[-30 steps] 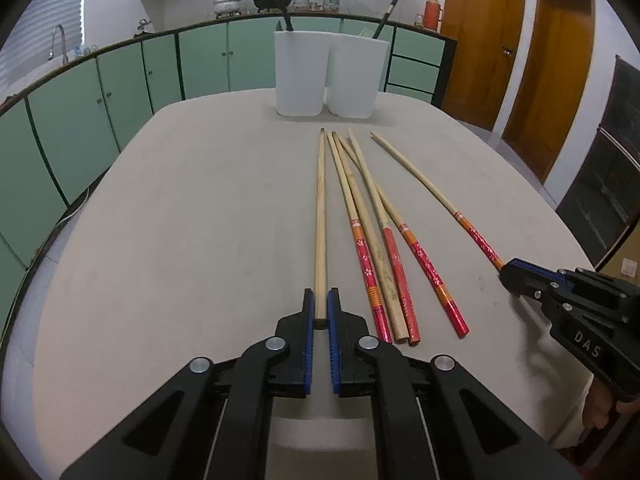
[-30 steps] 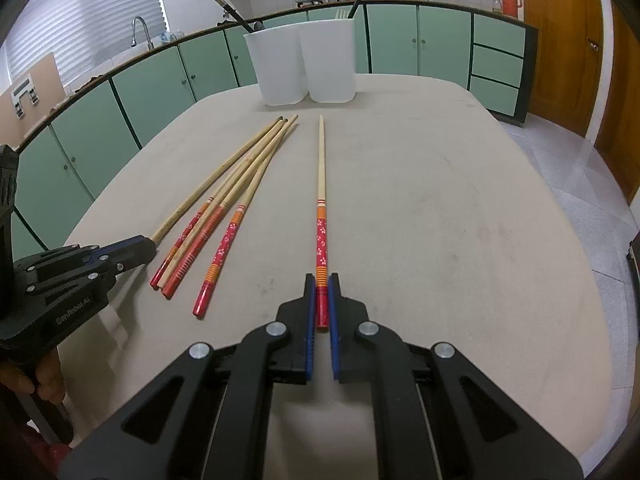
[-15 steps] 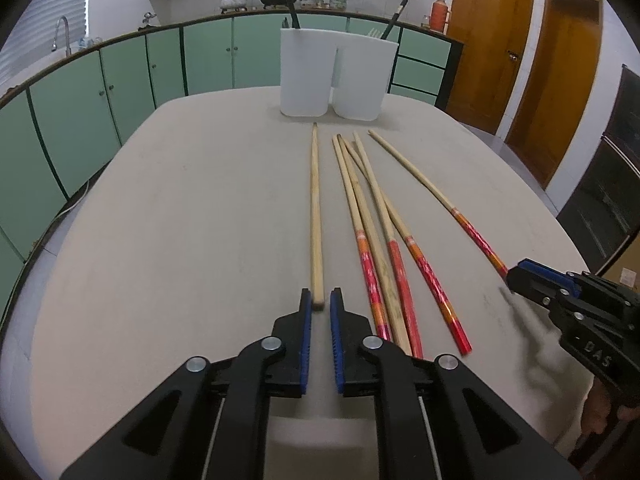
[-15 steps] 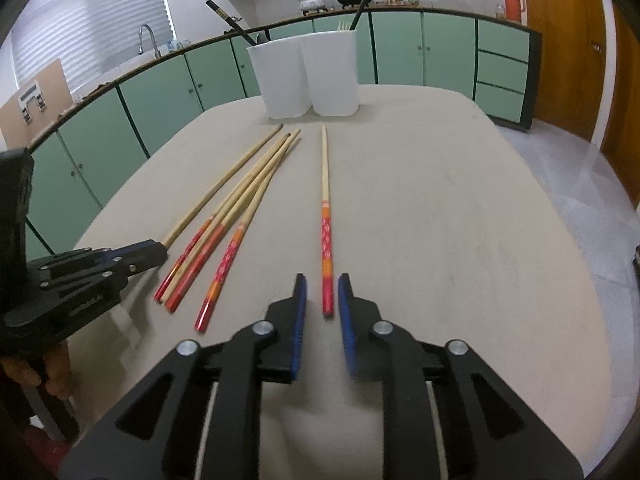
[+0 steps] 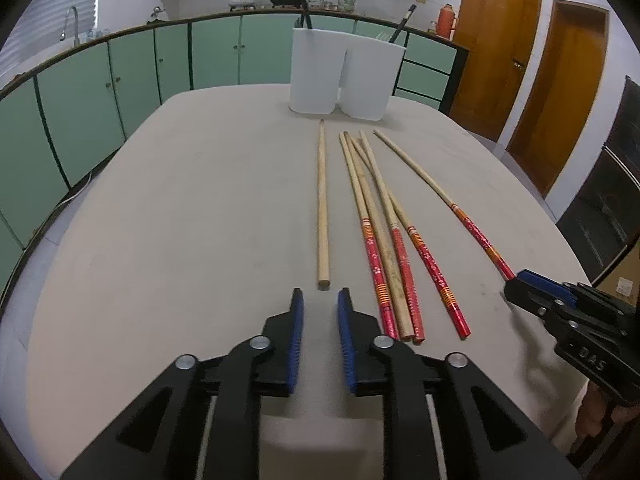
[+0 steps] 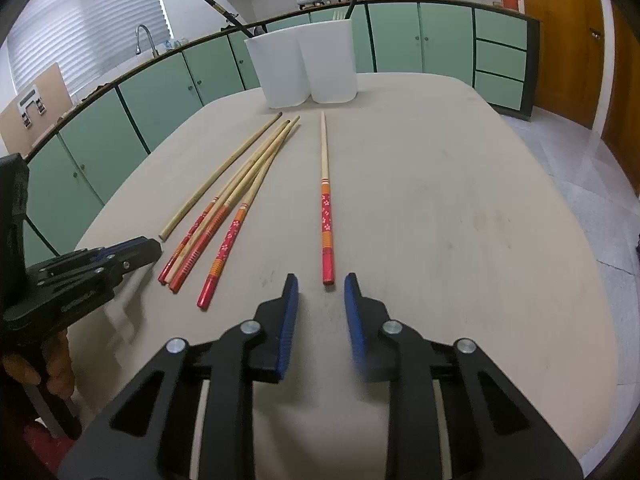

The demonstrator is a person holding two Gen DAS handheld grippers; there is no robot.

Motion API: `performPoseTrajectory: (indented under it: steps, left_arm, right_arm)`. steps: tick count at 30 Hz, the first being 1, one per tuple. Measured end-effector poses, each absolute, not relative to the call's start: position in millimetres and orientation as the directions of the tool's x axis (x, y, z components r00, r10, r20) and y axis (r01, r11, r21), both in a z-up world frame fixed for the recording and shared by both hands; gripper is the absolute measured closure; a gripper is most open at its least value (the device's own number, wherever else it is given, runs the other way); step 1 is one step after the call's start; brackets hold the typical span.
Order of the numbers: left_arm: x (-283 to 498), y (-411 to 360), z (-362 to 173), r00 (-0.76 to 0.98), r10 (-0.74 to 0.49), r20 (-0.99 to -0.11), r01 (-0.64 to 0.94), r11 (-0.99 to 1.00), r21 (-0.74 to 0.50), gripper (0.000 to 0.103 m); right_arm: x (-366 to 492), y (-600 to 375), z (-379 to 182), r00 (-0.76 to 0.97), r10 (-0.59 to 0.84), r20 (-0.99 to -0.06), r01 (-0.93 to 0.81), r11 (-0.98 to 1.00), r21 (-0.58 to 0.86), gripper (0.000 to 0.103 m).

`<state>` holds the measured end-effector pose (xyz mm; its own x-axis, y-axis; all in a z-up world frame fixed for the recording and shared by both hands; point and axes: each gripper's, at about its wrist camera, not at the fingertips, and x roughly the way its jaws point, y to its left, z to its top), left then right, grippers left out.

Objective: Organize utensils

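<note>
Long chopsticks lie on the beige table (image 5: 180, 220). A plain wooden stick (image 5: 322, 208) lies alone, its near end just ahead of my open, empty left gripper (image 5: 320, 300). A bunch of red-handled and plain sticks (image 5: 384, 248) lies to its right. A single red-handled stick (image 6: 326, 208) lies just ahead of my open, empty right gripper (image 6: 318, 284). Two white holders (image 5: 344, 76), also in the right wrist view (image 6: 304, 68), stand at the far end, each with a dark utensil inside.
Green cabinets (image 5: 100, 92) curve around the table's left and far sides. Wooden doors (image 5: 520, 72) stand at the right. The left gripper shows at the left of the right wrist view (image 6: 80, 272), the right gripper at the right of the left wrist view (image 5: 568, 320).
Both grippers have let go of their sticks, opened and drawn back a little. The plain stick and the single red-handled stick now lie free on the table.
</note>
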<state>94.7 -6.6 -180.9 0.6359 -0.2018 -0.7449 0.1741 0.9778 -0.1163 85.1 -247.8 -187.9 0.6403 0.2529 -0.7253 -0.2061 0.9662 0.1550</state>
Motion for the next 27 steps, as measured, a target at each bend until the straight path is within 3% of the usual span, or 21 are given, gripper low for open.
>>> performPoseTrajectory:
  steps: [4,22,24,27]
  left_arm:
    - [94,-9,-181,0.635,-0.209,-0.744,0.185,0.976,-0.116,0.077]
    - [110,-12,-184,0.646,-0.188,-0.74,0.167,0.98,-0.104,0.077]
    - [110,-14,-184,0.647,-0.186,-0.739,0.173,0.98,-0.096,0.083]
    - [109,-13,-184,0.649,-0.188,-0.738,0.169,0.98,-0.101,0.095]
  right_arm:
    - [88,-247,-189,0.645,0.244,-0.724,-0.209,0.968,0.141,0.082]
    - [91,-252,-191,0.654,0.257,-0.712,-0.201,0.966,0.164,0.087]
    - [92,-251,-192,0.658,0.253,-0.709,-0.201,0.967,0.159,0.087]
    - [93,-249,-193,0.67,0.232,-0.706,-0.198,0.971,0.131,0.095]
